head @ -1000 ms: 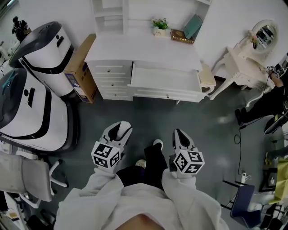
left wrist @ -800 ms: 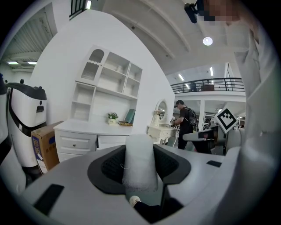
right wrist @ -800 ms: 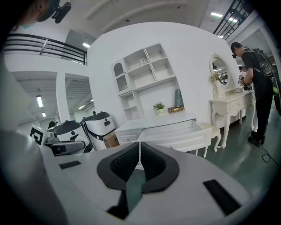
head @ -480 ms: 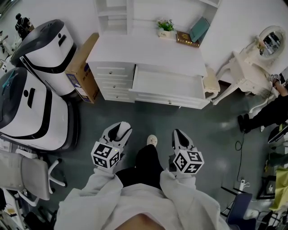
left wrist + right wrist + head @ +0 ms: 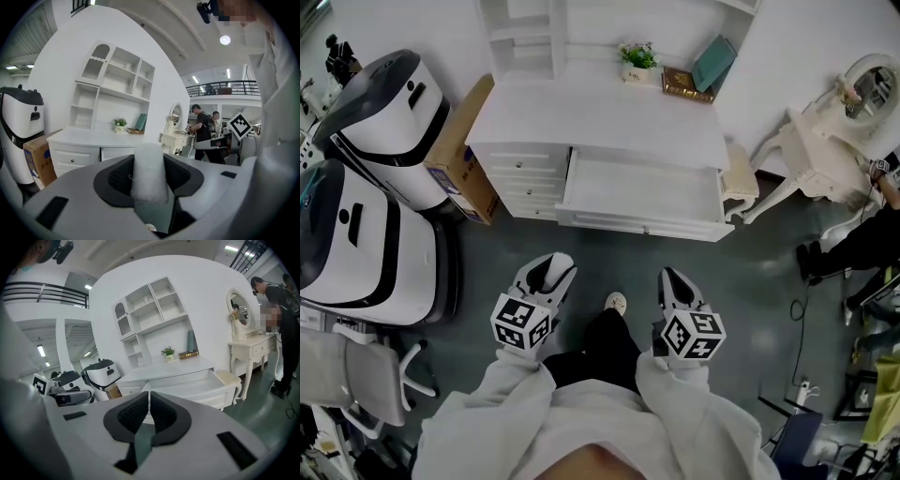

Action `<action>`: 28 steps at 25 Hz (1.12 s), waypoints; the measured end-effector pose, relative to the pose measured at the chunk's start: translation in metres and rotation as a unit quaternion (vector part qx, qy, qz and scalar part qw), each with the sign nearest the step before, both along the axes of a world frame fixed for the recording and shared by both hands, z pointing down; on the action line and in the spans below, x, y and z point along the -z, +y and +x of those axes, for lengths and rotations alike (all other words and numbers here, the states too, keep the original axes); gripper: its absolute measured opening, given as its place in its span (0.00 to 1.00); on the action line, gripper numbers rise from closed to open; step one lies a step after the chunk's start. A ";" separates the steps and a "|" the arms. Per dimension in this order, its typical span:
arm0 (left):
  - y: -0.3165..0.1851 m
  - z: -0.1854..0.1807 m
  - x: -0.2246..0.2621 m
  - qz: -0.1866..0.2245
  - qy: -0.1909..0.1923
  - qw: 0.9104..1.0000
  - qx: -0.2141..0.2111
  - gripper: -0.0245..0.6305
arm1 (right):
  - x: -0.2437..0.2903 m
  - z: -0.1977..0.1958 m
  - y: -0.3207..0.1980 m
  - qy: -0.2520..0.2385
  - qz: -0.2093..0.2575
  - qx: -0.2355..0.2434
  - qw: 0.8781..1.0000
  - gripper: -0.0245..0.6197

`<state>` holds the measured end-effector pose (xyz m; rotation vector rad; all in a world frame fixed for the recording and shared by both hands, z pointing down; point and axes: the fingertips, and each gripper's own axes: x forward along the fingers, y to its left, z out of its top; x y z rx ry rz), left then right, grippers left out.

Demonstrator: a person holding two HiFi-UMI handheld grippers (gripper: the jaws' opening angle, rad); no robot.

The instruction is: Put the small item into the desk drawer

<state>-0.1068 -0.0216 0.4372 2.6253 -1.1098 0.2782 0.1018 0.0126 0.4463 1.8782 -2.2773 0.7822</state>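
Note:
A white desk (image 5: 600, 117) stands ahead against the wall, and its wide drawer (image 5: 642, 192) is pulled open and looks empty. My left gripper (image 5: 551, 274) is held low in front of me, well short of the desk. Its jaws are shut on a small white foam-like item (image 5: 149, 174), which stands upright between the dark pads. My right gripper (image 5: 673, 281) is level with the left one, its jaws (image 5: 149, 405) shut with nothing between them. In the left gripper view the desk (image 5: 79, 138) lies beyond the item.
Two large white-and-black machines (image 5: 366, 234) and a cardboard box (image 5: 455, 150) stand left of the desk. A stool (image 5: 738, 178) and a vanity table (image 5: 825, 141) are to its right, with a person (image 5: 862, 244) beyond. An office chair (image 5: 356, 375) is at lower left. A plant (image 5: 636, 58) and books (image 5: 684, 80) sit on the desk's back edge.
The desk and open drawer have come closer and shifted slightly left in the head view as I step forward. Both grippers keep their places and jaw positions.

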 end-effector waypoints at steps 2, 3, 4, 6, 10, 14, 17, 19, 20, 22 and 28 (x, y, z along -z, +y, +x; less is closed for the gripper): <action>-0.014 0.008 0.000 -0.001 0.000 1.000 -0.001 0.33 | -0.001 0.006 -0.014 -0.001 -0.002 0.003 1.000 0.10; -0.021 0.012 0.000 -0.001 -0.001 1.000 -0.001 0.33 | -0.001 0.009 -0.022 -0.001 -0.003 0.005 1.000 0.10; -0.029 0.015 0.001 -0.001 -0.001 1.000 0.000 0.33 | 0.000 0.012 -0.029 -0.001 -0.003 0.007 1.000 0.10; -0.043 0.022 0.002 -0.002 -0.002 1.000 0.002 0.33 | 0.000 0.019 -0.043 -0.001 -0.005 0.011 1.000 0.10; -0.072 0.041 0.004 -0.004 -0.001 1.000 0.003 0.33 | 0.000 0.038 -0.071 -0.003 -0.009 0.012 1.000 0.10; -0.101 0.056 0.004 -0.005 0.000 1.000 0.005 0.33 | 0.001 0.054 -0.099 0.000 -0.010 0.014 1.000 0.10; -0.120 0.069 0.002 -0.004 0.002 1.000 0.005 0.33 | -0.001 0.067 -0.118 0.000 -0.011 0.014 1.000 0.10; -0.133 0.076 0.001 -0.003 0.002 1.000 0.006 0.33 | -0.002 0.075 -0.131 0.000 -0.011 0.015 1.000 0.10; -0.139 0.080 0.000 -0.003 0.002 1.000 0.008 0.33 | -0.003 0.079 -0.138 0.000 -0.011 0.016 1.000 0.10; -0.150 0.087 -0.002 -0.002 0.003 1.000 0.010 0.33 | -0.006 0.086 -0.150 0.000 -0.011 0.018 1.000 0.10; -0.178 0.099 -0.006 -0.002 -0.002 1.000 0.014 0.33 | -0.011 0.100 -0.182 -0.004 -0.009 0.024 1.000 0.10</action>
